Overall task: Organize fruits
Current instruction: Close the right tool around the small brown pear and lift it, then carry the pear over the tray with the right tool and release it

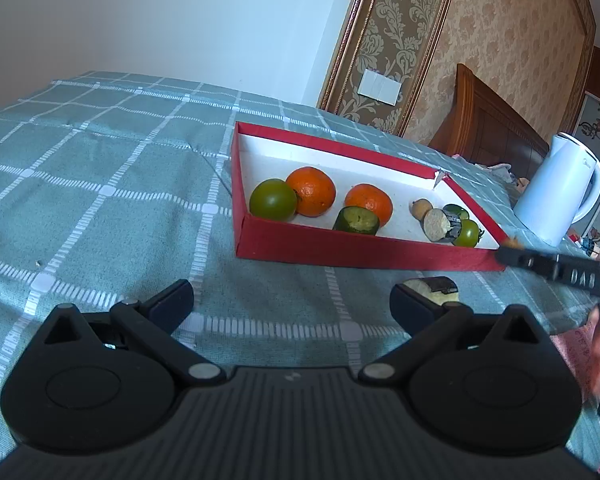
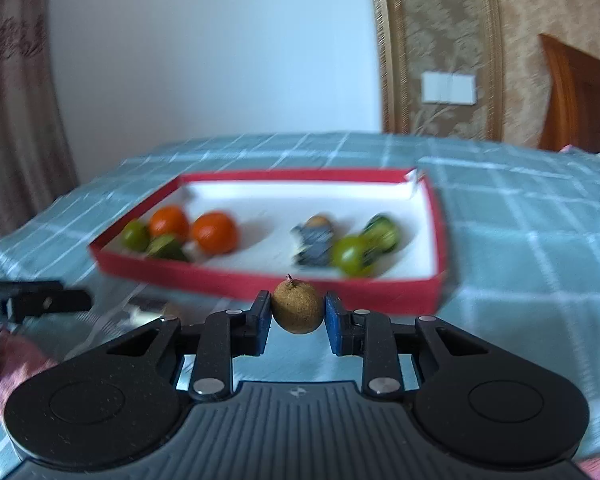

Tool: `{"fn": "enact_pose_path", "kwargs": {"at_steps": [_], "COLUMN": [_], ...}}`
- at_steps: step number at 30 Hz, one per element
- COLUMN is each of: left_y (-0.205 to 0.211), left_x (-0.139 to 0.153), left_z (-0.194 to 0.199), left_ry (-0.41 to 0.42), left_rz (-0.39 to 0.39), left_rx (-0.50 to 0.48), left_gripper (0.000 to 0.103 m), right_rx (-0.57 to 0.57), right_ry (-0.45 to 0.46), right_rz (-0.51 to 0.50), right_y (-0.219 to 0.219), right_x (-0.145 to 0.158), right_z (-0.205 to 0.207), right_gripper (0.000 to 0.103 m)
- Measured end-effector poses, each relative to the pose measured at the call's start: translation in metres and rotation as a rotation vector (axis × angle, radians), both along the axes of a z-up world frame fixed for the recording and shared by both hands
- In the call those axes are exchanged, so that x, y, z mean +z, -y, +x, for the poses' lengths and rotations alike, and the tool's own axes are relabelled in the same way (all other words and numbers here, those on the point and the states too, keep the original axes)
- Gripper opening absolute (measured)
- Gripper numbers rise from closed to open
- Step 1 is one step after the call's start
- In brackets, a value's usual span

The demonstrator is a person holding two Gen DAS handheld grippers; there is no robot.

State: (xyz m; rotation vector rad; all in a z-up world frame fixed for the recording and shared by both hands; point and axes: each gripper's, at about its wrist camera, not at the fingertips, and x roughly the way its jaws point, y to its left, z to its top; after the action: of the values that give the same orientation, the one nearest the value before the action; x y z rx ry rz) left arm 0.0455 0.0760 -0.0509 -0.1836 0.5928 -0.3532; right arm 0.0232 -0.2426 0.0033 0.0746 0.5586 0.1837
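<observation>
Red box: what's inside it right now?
The red box holds two oranges, a green tomato, a smaller green one, a cucumber chunk, a brown longan and a cut piece. That cluster partly hides another green piece.

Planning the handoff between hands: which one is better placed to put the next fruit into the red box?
Right. Its tongs are shut on a small brown fruit just in front of the red box. The left tongs stand open and empty, further from the box.
</observation>
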Motion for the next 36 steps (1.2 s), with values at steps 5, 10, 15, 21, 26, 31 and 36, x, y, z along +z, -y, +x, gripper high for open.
{"fn": "enact_pose_path", "kwargs": {"at_steps": [5,10,15,21,26,31,36], "left_y": [0.000,0.000,-0.001,-0.002,-0.003,-0.003,-0.003], "left_x": [0.000,0.000,0.000,0.000,0.000,0.000,0.000], "left_z": [0.000,0.000,0.000,0.000,-0.001,0.000,0.000], "left_ry": [0.000,0.000,0.001,0.001,0.001,0.001,0.001], "left_rz": [0.001,0.000,-0.005,-0.015,-0.021,-0.024,-0.025], "left_rx": [0.000,0.000,-0.001,-0.001,-0.001,-0.001,-0.001], "left_gripper": [0.103,0.103,0.103,0.103,0.103,0.103,0.103], "right_rx": [-0.048,-0.059,-0.066,-0.072,-0.073,-0.066,-0.076], "right_ry": [0.026,0.039,0.021,-0.012,-0.041,-0.041,-0.030], "right_rz": [-0.013,-0.060,-0.122,-0.177,-0.213,-0.240,-0.232], "right_y": [0.013,0.007,-0.001,-0.009,-0.018,-0.023,-0.023], "right_x": [0.012,0.014,0.010,-0.001,-0.013,-0.014,-0.015], "right_z": [0.026,0.058,0.089,0.117,0.131,0.133,0.133], "right_gripper": [0.028,0.028,0.028,0.028,0.028,0.028,0.028]}}
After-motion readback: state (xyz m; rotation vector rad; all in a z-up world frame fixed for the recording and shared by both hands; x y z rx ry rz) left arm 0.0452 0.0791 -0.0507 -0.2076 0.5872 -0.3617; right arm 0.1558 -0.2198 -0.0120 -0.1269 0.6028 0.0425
